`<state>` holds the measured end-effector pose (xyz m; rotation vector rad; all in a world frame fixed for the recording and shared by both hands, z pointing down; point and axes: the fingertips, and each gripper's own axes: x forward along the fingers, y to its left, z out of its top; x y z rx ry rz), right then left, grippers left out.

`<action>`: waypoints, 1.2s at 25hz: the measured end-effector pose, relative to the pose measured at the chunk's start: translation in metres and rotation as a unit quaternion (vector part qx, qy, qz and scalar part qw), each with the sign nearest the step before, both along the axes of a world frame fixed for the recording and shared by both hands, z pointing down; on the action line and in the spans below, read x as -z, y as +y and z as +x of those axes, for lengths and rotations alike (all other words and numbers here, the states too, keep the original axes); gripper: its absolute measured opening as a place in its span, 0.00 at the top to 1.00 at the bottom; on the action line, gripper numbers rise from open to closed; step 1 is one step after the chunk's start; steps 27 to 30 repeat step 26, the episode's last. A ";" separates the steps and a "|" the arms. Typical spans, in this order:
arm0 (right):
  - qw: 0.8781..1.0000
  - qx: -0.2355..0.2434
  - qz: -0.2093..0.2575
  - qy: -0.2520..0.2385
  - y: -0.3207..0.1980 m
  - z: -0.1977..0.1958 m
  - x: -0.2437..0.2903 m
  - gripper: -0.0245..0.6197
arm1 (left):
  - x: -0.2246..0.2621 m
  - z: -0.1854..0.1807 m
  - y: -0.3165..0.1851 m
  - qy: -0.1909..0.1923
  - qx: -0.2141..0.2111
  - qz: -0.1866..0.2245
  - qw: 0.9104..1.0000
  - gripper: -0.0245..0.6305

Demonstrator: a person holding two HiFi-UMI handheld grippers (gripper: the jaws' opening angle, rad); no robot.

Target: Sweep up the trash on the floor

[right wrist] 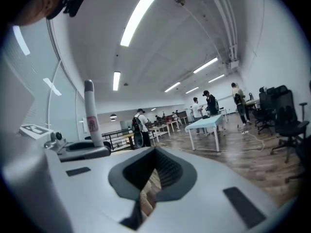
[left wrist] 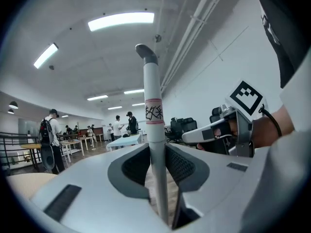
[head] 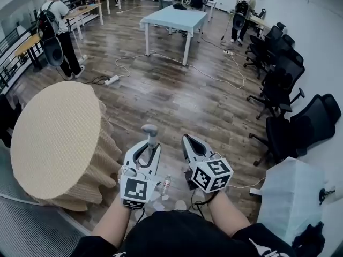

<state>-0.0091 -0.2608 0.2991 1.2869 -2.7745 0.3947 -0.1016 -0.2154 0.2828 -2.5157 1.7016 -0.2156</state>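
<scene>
My left gripper [head: 149, 146] is shut on a grey broom handle [head: 151, 135] that stands upright between its jaws. In the left gripper view the handle [left wrist: 153, 130] rises straight up from the left gripper [left wrist: 158, 154], with a red-edged label near its top. My right gripper [head: 191, 142] hangs just right of it, jaws together and holding nothing. The right gripper view shows its closed jaws [right wrist: 154, 155] and the handle [right wrist: 91, 113] off to the left. A small clear plastic bottle [head: 165, 186] lies on the wood floor between the two grippers. The broom head is hidden.
A big round beige ribbed stand [head: 53, 138] sits close at my left. At the right are a white bag-covered object [head: 292, 197] and black office chairs [head: 278, 90]. Farther off are a light blue table [head: 174, 17], a power strip [head: 111, 80] with floor cables, and a standing person [head: 56, 31].
</scene>
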 end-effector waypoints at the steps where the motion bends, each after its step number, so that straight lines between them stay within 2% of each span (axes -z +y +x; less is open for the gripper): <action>1: 1.000 0.006 0.009 -0.006 0.002 -0.003 0.012 0.94 | 0.008 0.000 0.000 0.002 -0.001 0.010 1.000 0.82; 4: 0.999 0.015 0.048 0.001 0.005 -0.008 0.041 0.94 | 0.027 0.000 0.001 0.006 0.000 0.035 0.999 0.82; 7: 0.998 0.020 0.063 0.002 0.007 -0.012 0.048 0.94 | 0.038 -0.001 0.003 0.008 0.001 0.044 0.999 0.82; 15: 0.998 0.036 0.040 -0.011 0.013 -0.014 0.031 0.94 | 0.041 -0.005 0.006 0.029 0.002 0.031 0.999 0.82; 19: 0.998 0.055 0.023 -0.028 0.016 -0.019 0.025 0.94 | 0.035 -0.006 0.006 0.028 -0.001 0.022 0.999 0.82; 30: 0.998 0.055 0.021 -0.023 0.015 -0.019 0.024 0.94 | 0.030 0.000 0.003 0.019 -0.010 0.014 1.000 0.82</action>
